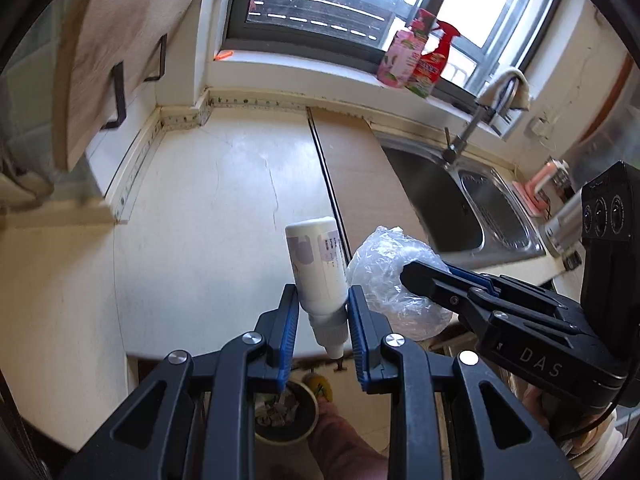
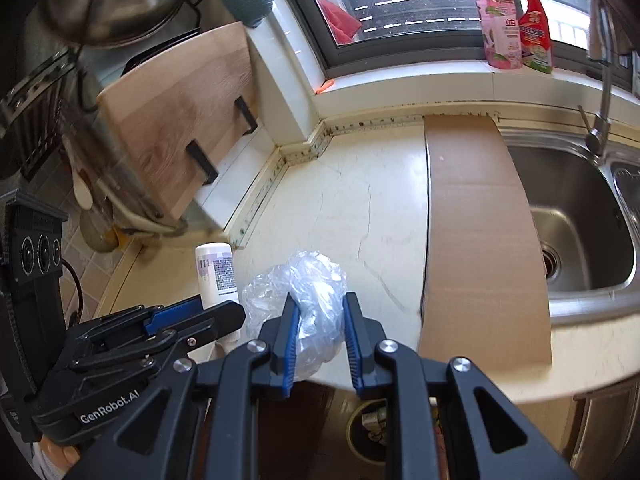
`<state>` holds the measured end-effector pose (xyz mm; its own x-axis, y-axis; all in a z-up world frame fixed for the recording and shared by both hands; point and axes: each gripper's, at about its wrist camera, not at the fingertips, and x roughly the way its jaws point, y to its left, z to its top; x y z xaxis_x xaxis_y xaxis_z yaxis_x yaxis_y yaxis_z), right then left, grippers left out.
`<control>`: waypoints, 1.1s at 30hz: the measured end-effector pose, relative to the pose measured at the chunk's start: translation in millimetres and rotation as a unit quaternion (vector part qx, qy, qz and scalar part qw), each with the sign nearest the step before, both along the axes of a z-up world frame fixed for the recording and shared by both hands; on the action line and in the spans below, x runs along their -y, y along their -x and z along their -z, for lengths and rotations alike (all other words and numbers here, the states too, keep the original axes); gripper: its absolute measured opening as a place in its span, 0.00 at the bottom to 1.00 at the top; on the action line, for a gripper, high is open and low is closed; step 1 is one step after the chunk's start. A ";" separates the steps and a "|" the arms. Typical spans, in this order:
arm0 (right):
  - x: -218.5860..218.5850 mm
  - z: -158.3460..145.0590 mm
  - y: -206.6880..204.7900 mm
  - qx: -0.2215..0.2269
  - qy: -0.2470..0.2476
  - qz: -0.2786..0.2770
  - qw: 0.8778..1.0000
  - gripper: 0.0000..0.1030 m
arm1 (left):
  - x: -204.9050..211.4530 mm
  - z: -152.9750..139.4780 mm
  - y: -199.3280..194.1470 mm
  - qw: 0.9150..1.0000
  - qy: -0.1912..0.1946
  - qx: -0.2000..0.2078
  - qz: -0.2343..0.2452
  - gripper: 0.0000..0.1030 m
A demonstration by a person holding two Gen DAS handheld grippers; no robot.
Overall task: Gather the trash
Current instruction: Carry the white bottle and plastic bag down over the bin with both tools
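Clamped in the left gripper (image 1: 323,322): white bottle (image 1: 318,264), grey-printed label, cap down, over the counter's (image 1: 208,216) front edge. Pinched in the right gripper (image 2: 319,334): crumpled clear plastic bag (image 2: 298,280). Below, bin (image 1: 298,426) half hidden, contents unclear.

Daylight from window (image 1: 360,0) blows out the panes; glare on countertop (image 1: 224,184). Heavy fisheye bending, dark vignette corners. Motion blur at left edges, cutting board (image 2: 180,120) smeared; centre sharp.
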<state>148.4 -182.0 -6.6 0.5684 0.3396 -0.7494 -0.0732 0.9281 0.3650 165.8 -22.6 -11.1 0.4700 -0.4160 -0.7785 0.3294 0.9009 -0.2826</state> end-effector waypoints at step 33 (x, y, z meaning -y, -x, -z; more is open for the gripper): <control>-23.8 315.2 109.2 -0.244 0.063 -0.026 0.967 0.24 | 9.1 350.2 112.8 0.978 -0.016 -0.210 -0.014 0.22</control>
<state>39.3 -158.2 -321.9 0.1216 0.2467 -0.9614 0.0309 0.9672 0.2521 53.0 -31.7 -361.3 0.1173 -0.3802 -0.9174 0.1665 0.9183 -0.3593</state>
